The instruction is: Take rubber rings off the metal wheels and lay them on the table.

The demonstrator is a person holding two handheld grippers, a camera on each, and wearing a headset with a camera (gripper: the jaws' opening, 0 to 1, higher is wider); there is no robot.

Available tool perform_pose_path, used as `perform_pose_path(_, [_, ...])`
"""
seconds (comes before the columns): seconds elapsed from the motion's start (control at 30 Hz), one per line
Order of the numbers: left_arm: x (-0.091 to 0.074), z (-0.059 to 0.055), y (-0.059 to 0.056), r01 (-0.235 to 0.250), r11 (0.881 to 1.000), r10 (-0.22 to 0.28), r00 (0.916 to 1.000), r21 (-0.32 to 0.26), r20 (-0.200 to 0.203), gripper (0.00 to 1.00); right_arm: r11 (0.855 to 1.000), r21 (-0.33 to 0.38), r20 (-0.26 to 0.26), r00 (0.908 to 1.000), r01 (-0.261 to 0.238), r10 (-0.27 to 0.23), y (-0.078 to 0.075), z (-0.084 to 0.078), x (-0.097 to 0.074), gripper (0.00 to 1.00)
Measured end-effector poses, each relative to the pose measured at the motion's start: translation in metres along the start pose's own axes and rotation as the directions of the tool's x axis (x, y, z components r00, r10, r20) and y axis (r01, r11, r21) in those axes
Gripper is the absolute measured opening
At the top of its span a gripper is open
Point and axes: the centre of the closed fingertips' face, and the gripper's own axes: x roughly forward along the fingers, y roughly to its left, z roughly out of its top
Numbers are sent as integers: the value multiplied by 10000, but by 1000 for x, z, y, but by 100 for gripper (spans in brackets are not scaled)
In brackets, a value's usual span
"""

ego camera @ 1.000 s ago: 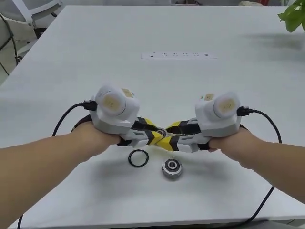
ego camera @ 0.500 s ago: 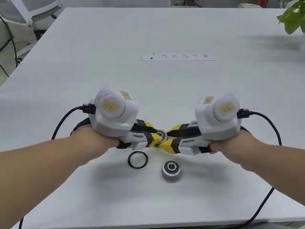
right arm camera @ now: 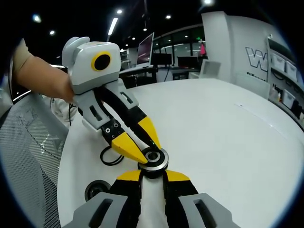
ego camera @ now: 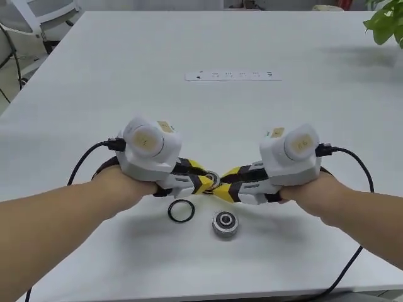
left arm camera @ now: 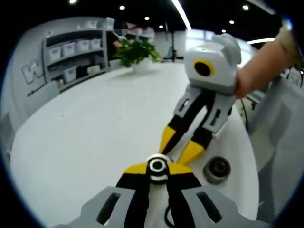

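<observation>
On the white table (ego camera: 189, 113) the left gripper (left arm camera: 157, 169) comes in from 9 o'clock and the right gripper (right arm camera: 153, 175) from 3 o'clock. Both are clenched on one metal wheel (right arm camera: 155, 158), held in the air between their tips, face up. Which jaws pinch only its rubber, I cannot tell. Below it lie a second wheel (ego camera: 225, 223) at 5 o'clock and a loose rubber ring (ego camera: 181, 211) at 7 o'clock
</observation>
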Motion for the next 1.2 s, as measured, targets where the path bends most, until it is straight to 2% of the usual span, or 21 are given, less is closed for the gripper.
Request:
perform_pose_path(0.47, [-3, 0, -2, -47, 10000, 47, 10000, -42, 50, 14, 9991, 400, 1, 9999, -129, 129, 0, -3, -3, 1])
perform_pose_path(0.6, [-3, 0, -2, -57, 10000, 57, 10000, -15, 46, 13, 9977, 673, 66, 9999, -126, 122, 0, -3, -5, 0])
perform_pose_path(0.67, [-3, 0, -2, -63, 10000, 63, 10000, -11, 51, 13, 9936, 1120, 217, 9997, -162, 138, -1, -2, -6, 0])
perform_pose_path(0.77, [-3, 0, -2, -71, 10000, 70, 10000, 9, 49, 13, 9896, 1427, 302, 9995, -168, 126, -1, -2, -7, 0])
perform_pose_path(0.97, [-3, 0, -1, -93, 10000, 93, 9999, 15, 59, 13, 9710, 2386, 587, 9983, -139, -2, 0, 0, -10, 0])
perform_pose_path(1.03, [-3, 0, -2, -104, 9999, 104, 9999, -17, 73, 13, 9575, 2882, 722, 9973, -119, -93, -1, 1, -11, 0])
perform_pose_path(1.1, [-3, 0, -1, -121, 9999, 122, 9999, -69, 87, 13, 9550, 2965, 754, 9970, -62, -169, -4, 0, -13, 0])
perform_pose_path(1.17, [-3, 0, -1, -139, 9999, 140, 9999, -84, 89, 13, 9443, 3290, 906, 9955, -44, -269, -7, 2, -13, 0])
perform_pose_path(1.2, [-3, 0, -1, -140, 9999, 140, 9999, -85, 86, 13, 9346, 3555, 1149, 9929, -121, -308, -8, 7, -14, 0])
